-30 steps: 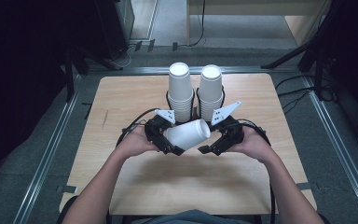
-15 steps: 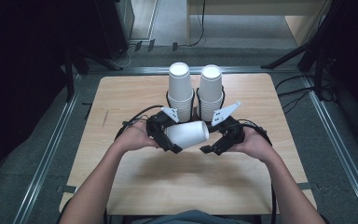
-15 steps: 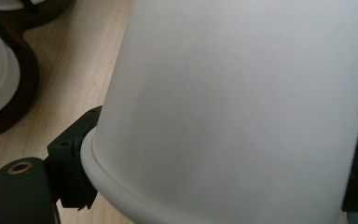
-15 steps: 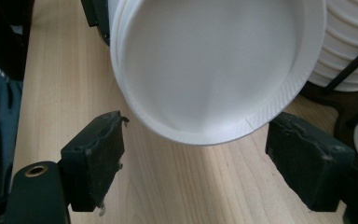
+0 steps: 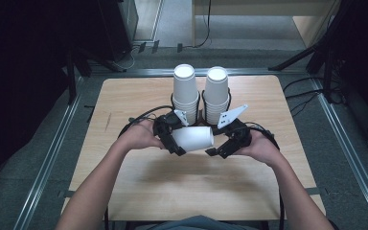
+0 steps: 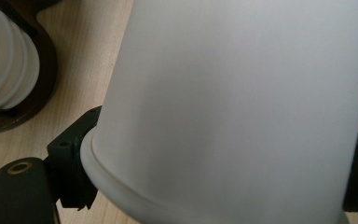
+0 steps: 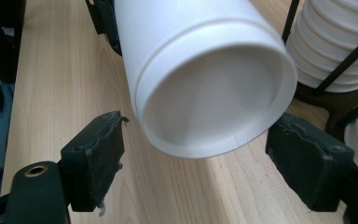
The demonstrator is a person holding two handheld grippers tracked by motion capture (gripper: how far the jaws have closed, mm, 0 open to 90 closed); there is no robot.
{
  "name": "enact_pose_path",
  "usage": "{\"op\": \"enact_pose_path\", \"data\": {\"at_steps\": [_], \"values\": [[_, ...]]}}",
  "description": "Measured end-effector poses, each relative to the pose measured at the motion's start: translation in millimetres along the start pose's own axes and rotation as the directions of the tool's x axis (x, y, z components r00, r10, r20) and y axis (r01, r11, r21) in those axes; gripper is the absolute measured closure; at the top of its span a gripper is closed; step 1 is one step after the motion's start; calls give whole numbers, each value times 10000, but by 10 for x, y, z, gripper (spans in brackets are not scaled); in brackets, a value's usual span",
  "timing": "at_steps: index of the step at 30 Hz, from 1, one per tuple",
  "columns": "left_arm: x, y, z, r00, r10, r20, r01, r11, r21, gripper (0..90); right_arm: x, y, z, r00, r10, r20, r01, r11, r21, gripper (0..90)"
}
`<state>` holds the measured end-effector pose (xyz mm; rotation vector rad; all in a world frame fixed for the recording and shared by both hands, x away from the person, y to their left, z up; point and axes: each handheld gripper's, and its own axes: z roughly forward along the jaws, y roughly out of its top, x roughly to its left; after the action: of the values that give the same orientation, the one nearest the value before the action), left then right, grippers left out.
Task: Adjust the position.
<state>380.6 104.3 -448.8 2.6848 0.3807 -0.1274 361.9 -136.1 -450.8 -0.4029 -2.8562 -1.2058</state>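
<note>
While we hold one tool in each hand over the middle of the tabletop [image 5: 124, 191], a white paper cup [image 5: 194, 138] lies on its side in the air between them, its mouth end toward our left and its closed base toward our right. Our left tool [image 5: 176, 143] has its two black jaws clamped on the cup's rolled rim end; in the left gripper view the cup [image 6: 242, 107] sits pressed between the jaw blocks on either side, so the jaws stand wide but gripping. Our right tool [image 5: 216, 149] points at the cup's base with its jaws spread; in the right gripper view the two pads [image 7: 98, 154] flank the recessed bottom of the cup [image 7: 209, 102] with a gap at each side, so they are apart from it and hold nothing. Just behind the tools, toward the far edge of the tabletop, two stacks of white cups [image 5: 186, 91] stand upside down, side by side in a dark wire holder [image 5: 202, 103]. Cables [image 5: 139, 117] trail from each tool across the wood.
</note>
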Motion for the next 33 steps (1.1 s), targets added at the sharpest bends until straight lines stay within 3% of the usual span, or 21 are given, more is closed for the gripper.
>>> {"op": "enact_pose_path", "data": {"at_steps": [6,10,20,27,28,33], "values": [[-5,19,81,9998,90,196,-97,9994,337,117,-2,-1,61,9998,-74,189,68,9996,285,193],[-29,42,147,9997,164,207,-174,9985,520,116,21,10,117,9998,-199,20,198,9987,475,193],[-106,94,289,9983,393,421,-418,9973,603,115,82,42,243,9972,-717,-215,734,9928,947,192],[-144,134,300,9966,579,585,-615,9963,607,115,122,70,331,9948,-867,-527,925,9885,1200,196],[-141,137,300,9962,621,603,-662,9954,690,114,120,73,345,9929,-1062,-538,1119,9868,1169,200],[-143,124,293,9957,535,761,-584,9962,640,110,138,74,347,9916,-1141,-609,1211,9844,1275,212]]}}
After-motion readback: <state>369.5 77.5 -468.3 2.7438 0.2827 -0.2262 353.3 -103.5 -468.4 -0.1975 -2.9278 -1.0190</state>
